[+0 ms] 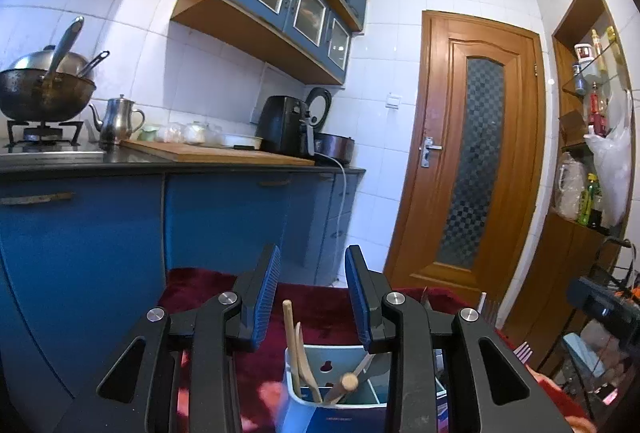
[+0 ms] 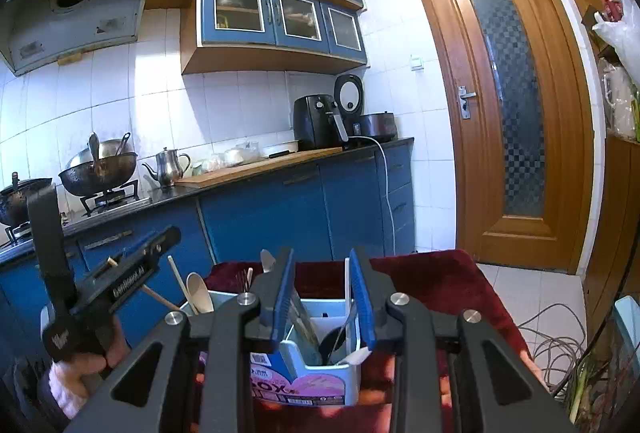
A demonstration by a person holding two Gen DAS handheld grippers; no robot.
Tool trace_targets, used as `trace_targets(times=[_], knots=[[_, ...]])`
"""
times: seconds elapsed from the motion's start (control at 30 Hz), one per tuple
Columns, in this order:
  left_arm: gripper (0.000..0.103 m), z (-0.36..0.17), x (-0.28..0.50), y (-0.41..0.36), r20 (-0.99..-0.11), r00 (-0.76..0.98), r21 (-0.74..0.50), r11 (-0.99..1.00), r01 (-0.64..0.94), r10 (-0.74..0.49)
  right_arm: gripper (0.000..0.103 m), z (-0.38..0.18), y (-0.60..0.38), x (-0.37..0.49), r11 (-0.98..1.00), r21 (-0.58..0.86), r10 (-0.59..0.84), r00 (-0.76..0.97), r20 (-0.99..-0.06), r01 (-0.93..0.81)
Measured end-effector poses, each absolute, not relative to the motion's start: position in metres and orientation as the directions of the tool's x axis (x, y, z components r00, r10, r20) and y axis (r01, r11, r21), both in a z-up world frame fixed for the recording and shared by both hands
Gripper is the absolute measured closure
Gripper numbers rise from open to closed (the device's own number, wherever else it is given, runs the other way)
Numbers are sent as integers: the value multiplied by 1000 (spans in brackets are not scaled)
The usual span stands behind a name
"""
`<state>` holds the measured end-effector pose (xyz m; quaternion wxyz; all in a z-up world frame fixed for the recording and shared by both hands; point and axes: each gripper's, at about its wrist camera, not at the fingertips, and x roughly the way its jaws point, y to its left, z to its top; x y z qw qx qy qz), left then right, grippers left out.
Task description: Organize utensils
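Observation:
A white utensil caddy (image 1: 340,353) stands on a dark red cloth (image 1: 312,305), just below my open, empty left gripper (image 1: 314,297). Wooden utensils (image 1: 298,345) stand in its left compartment. In the right wrist view the caddy (image 2: 316,365) has several compartments holding a dark ladle (image 2: 334,343), a white spoon (image 2: 200,293) and a metal utensil (image 2: 267,261). My right gripper (image 2: 324,297) is open and empty, above the caddy. The left gripper (image 2: 120,273) shows at left, held by a hand.
A blue kitchen counter (image 2: 280,169) runs behind with a wok (image 2: 100,169) on the stove, a kettle (image 2: 168,161), a cutting board (image 2: 260,165) and an air fryer (image 2: 316,121). A wooden door (image 2: 508,105) is at right. Cables (image 2: 552,345) lie on the floor.

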<state>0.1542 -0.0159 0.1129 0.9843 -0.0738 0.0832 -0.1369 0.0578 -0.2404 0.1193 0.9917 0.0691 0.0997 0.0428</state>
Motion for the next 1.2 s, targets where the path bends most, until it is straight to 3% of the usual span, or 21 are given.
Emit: trace_targets(times=[0.07,0.17,0.57,0.73,0.8,1.2], knots=[[91,116,157,-16,-158,940,-170,946,275,-301,72,116,-241,57,986,149,100,976,-196,-71],[97,118,161,-16,-182,925,-183,936,301,-333,72,112,-242,55,986,153,101,974,-203,-71],[98,119,157,-14,-217,910,-209,927,310,-353,72,102,-246,46,981,183,111,968,-226,-70],[84,130,139,-9,-231,907,-202,930,308,-351,68,102,-247,36,977,203,115,966,-233,-67],[71,135,129,-6,-233,906,-205,928,310,-354,67,102,-248,30,974,214,118,965,-233,-68],[57,146,50,9,-265,911,-156,946,284,-317,58,110,-237,-19,974,212,131,966,-221,-84]])
